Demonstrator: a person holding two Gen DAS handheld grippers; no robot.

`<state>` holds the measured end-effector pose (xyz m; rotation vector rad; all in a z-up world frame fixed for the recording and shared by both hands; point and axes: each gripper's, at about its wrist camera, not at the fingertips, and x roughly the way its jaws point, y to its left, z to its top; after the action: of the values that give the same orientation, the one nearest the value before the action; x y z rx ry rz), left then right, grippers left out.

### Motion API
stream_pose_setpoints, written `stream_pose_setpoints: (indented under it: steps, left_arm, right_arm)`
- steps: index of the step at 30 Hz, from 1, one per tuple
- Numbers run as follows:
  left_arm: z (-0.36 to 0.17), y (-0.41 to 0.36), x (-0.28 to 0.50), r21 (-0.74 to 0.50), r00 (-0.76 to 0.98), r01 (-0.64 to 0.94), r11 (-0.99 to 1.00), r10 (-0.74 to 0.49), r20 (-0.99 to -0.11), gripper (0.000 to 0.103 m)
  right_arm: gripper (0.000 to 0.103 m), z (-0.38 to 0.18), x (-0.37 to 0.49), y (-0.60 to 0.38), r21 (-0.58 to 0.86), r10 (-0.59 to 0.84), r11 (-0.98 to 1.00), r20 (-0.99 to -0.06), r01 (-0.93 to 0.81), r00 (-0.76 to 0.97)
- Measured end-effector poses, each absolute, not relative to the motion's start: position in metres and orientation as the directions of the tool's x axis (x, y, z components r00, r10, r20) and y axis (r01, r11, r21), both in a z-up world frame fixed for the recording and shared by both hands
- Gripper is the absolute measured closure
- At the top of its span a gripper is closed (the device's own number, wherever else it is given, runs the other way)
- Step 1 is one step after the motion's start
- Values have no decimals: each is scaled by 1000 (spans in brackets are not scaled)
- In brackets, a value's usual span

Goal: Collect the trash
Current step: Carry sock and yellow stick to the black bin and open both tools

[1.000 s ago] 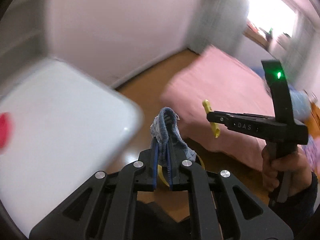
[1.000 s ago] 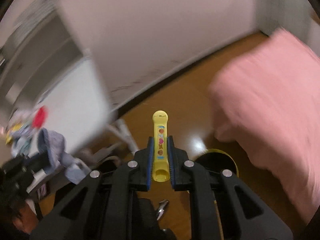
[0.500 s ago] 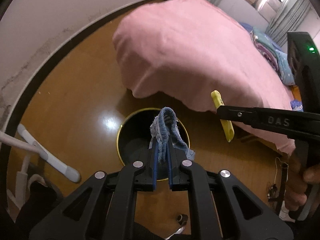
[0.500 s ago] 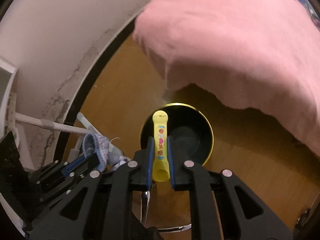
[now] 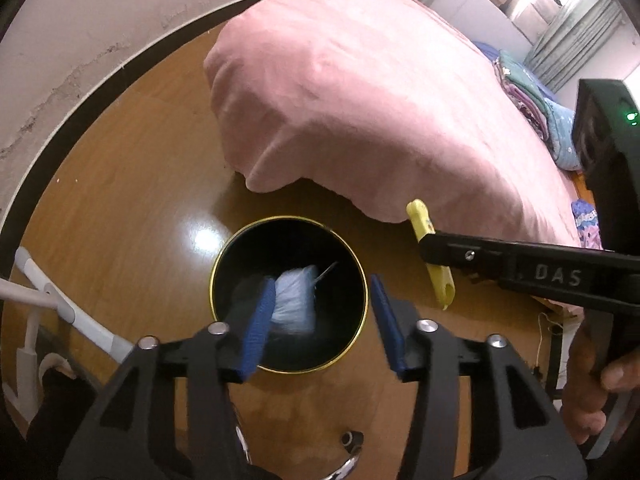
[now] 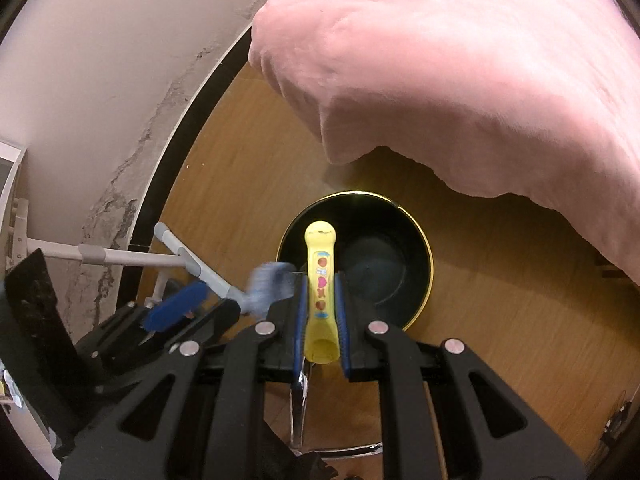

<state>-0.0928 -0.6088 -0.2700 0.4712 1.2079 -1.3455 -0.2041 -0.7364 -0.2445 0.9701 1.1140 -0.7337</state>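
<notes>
Left tongs [image 5: 322,316] spread wide apart, empty, directly above the black bin [image 5: 224,256]. Blurred pale blue cloth scrap [image 5: 294,300] in mid-air between the tongs and the bin's opening; in the right wrist view the same scrap [image 6: 268,286] is a smear at the bin's left rim. Right tongs [image 6: 320,308] clamped on a yellow plastic stick [image 6: 319,292], its tip over the bin [image 6: 416,236], near side. Wood floor [image 5: 120,184] around the bin. Pink bed cover [image 5: 380,92] overhangs just beyond the bin.
</notes>
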Motion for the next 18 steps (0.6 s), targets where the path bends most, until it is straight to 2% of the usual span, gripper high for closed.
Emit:
stream_pose_setpoints:
  steps: [3,5,6,8,9,16,18]
  left_arm:
    - [-262,-603,-91,-357,-203,901,248,-486,-850,52]
    - [-255,-599,-89,-351,-190,902,253,-497,-847,44]
    - [-249,-595,-88,-347,-181,903,255,-507,-843,42]
    - [-239,-588,-85,-340,-165,904,259,-525,-835,34]
    - [-232,-582,-84,-334,-152,905,262,-535,-831,32]
    - [-171,-528,-71,-278,-37,909,311,-604,-796,14]
    - [-145,-506,-66,-261,4,908,326,-631,-776,12]
  right_arm:
    - [89,-243,-202,-735,261,-19,419,-955,870,296]
    - [89,-243,-200,-733,259,-23,424,-955,868,296]
    - [85,-243,-199,-732,253,-26,426,-956,869,291]
    - [54,-242,-197,-730,244,-34,427,-958,871,285]
    - [32,-239,-197,-730,243,-47,428,-956,870,291]
    - [26,-207,-186,-719,217,-133,467,-941,857,311]
    - [26,-190,-174,-706,191,-173,512,-932,837,319]
